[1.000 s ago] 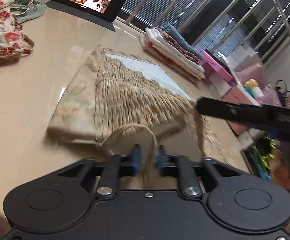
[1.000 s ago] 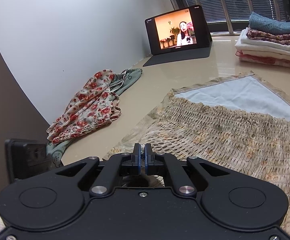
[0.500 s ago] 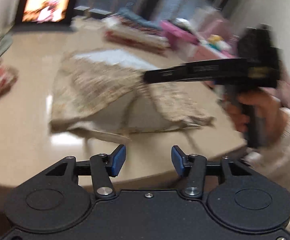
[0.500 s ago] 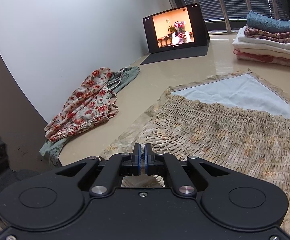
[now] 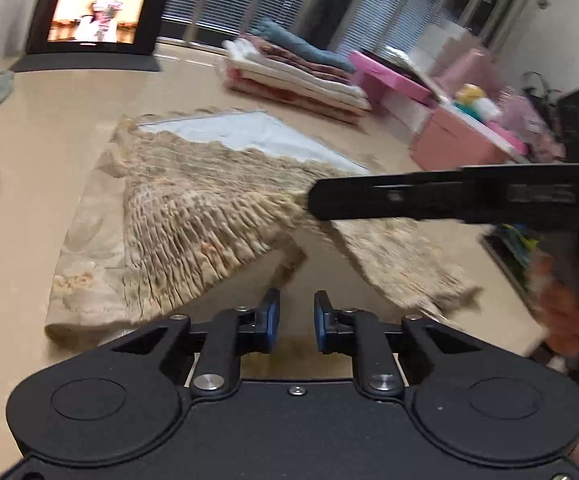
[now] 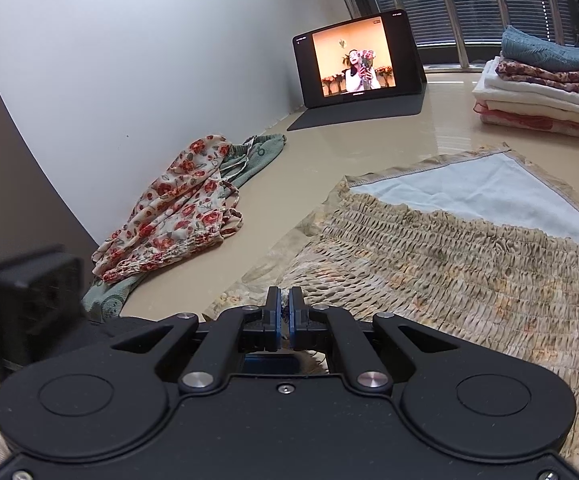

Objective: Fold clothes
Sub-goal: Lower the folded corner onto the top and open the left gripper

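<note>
A beige smocked garment [image 5: 193, 216] with a pale blue lining lies spread on the tan table [image 5: 69, 120]. My right gripper [image 6: 284, 312] is shut on the garment's near edge. In the left wrist view it comes in from the right as a black bar, and the right gripper [image 5: 313, 200] holds that edge lifted into a tent. The smocked panel [image 6: 449, 264] stretches away from it. My left gripper [image 5: 296, 316] hovers just short of the raised fold. Its jaws are closing, a gap still shows between the blue pads, and nothing is between them.
A stack of folded clothes [image 5: 297, 72] sits at the far side, and a tablet [image 5: 97, 8] plays video at the back left. Unfolded floral and green clothes [image 6: 177, 208] lie by the wall. Pink boxes [image 5: 461, 136] stand beyond the table's right edge.
My left gripper let go of the garment's strap loop, opened wide, pulled back and rolled, and its jaws now stand narrower. The right gripper kept its hold and stayed still.
</note>
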